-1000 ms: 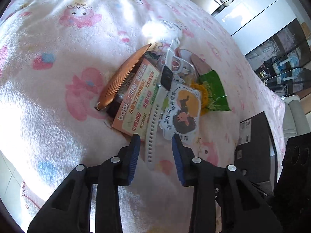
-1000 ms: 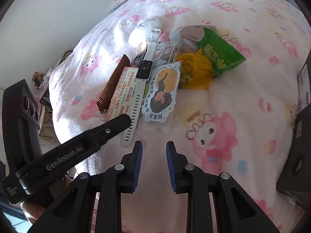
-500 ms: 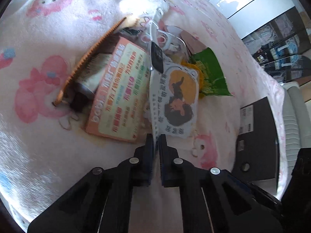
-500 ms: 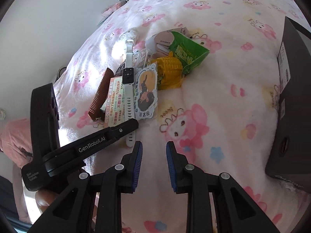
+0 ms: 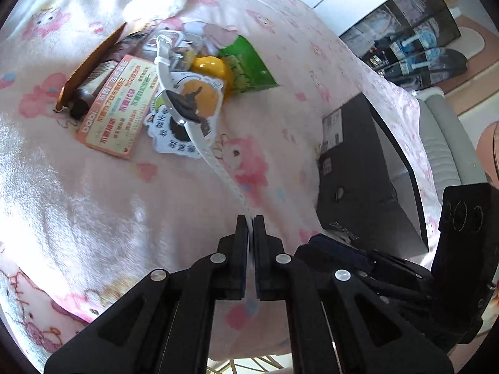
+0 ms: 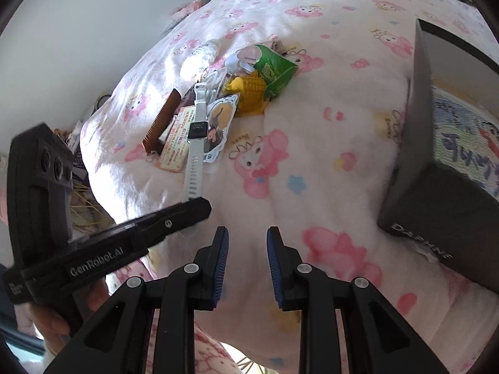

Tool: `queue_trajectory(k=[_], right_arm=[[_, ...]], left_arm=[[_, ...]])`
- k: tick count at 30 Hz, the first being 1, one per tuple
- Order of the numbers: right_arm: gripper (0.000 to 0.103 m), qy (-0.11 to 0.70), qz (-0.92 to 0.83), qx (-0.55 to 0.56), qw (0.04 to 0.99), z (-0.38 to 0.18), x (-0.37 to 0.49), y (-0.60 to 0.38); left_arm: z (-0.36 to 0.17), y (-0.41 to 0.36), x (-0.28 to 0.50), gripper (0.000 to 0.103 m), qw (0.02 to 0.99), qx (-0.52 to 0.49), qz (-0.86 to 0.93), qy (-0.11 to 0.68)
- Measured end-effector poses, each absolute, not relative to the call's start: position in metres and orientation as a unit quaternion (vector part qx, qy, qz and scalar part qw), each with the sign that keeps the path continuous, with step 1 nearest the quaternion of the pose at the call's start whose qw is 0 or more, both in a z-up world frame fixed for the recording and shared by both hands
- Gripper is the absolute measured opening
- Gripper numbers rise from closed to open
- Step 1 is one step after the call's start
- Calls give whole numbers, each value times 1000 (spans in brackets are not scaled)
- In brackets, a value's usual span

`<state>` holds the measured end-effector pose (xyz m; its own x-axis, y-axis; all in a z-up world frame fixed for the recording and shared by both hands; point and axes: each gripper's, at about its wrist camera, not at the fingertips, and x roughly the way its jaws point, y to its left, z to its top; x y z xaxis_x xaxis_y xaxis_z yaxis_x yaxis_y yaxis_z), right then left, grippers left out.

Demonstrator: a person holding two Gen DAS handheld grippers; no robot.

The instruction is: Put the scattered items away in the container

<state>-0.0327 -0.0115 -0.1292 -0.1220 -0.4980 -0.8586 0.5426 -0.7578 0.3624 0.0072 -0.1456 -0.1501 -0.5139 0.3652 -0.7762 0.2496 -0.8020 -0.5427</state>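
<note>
The left gripper (image 5: 250, 218) is clamped on the near end of the strap of a white smartwatch (image 5: 174, 99); the jaws are pressed together with only the thin strap between them. The strap runs up and away from the fingertips, and the watch body and far strap hang over the pile of items. The right gripper (image 6: 247, 233) is empty, its jaws parted with bare blanket (image 6: 312, 143) showing between the blue pads (image 6: 222, 249). In the right wrist view the left gripper crosses the lower left, held by a hand (image 6: 46, 321). To the right, near both grippers, sits the black box (image 6: 421, 168), the container, with printed material visible inside it. Farther out lies the pile: an orange card (image 5: 118, 112) beside a brown comb (image 5: 90, 65), a die-cut sticker of a figure (image 5: 187, 124) under the watch, a yellow corn-shaped item (image 6: 249, 93) and a green packet (image 6: 274, 68) touching it. A white fluffy object (image 5: 152, 6) lies beyond.
</note>
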Motion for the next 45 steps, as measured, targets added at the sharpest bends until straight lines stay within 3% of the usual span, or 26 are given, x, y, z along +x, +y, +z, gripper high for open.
queue_trajectory(k=[7, 14, 19, 24, 28, 33, 36, 45], right_arm=[[22, -20, -754, 560, 343, -131, -18, 46], [22, 14, -770, 539, 340, -128, -3, 83], [23, -15, -774, 542, 326, -136, -2, 103], [23, -42, -778, 527, 341, -130, -2, 110], [23, -44, -771, 528, 353, -130, -2, 99], [23, -34, -778, 518, 354, -132, -9, 82], [23, -10, -778, 519, 354, -135, -8, 71], [23, -40, -772, 527, 353, -143, -22, 64]], left_arm=[[-148, -78, -6, 2, 86, -520, 803, -277], [-153, -21, -4, 2, 124, -549, 789, -246], [-153, 3, -12, 3, 125, -561, 789, -220], [-148, -8, -17, 14, 133, -552, 785, -246], [-144, -17, -16, 16, 130, -546, 787, -256], [-143, -29, -9, 36, 125, -545, 787, -262], [-143, -41, -2, 37, 118, -542, 789, -266], [-156, -84, 5, 37, 67, -540, 786, -294]])
